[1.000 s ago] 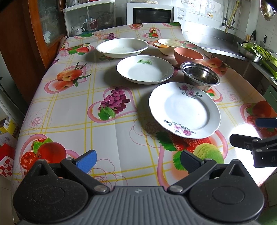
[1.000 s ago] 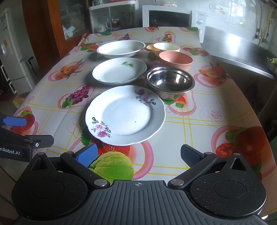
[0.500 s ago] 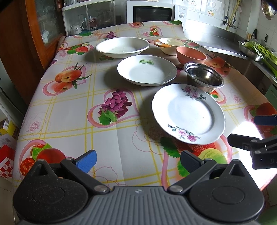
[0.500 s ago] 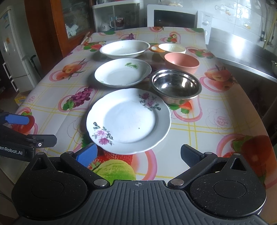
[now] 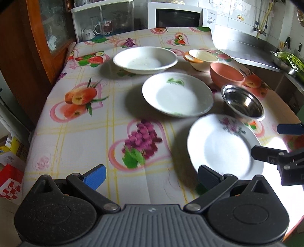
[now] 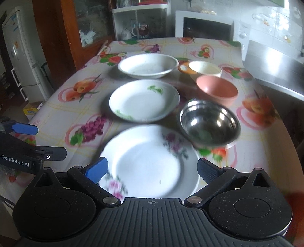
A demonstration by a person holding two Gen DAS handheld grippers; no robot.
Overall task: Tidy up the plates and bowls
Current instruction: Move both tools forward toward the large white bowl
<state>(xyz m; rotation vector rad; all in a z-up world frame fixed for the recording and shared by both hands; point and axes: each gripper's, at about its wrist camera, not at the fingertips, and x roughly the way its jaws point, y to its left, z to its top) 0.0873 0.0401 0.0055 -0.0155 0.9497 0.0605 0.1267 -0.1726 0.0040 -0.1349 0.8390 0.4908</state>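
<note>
A flat white plate with pink flowers (image 6: 150, 161) lies nearest, right in front of my open right gripper (image 6: 152, 171); it also shows in the left wrist view (image 5: 224, 148). Behind it sit a white plate with a green leaf print (image 6: 144, 100) and a large white bowl (image 6: 148, 65). To the right stand a steel bowl (image 6: 209, 125), a pink bowl (image 6: 217, 90) and a small cream bowl with an orange handle (image 6: 204, 69). My left gripper (image 5: 150, 175) is open and empty over the tablecloth, left of the flowered plate.
The table (image 5: 85, 123) has a fruit-print cloth. A microwave (image 5: 176, 18) and a white cabinet (image 5: 102, 22) stand behind it. A steel counter (image 5: 252, 55) runs along the right. A wooden cupboard (image 5: 38, 47) is at the left.
Both grippers have moved forward over the table toward the dishes; the flowered plate now lies closer to the right gripper. The dishes have not moved.
</note>
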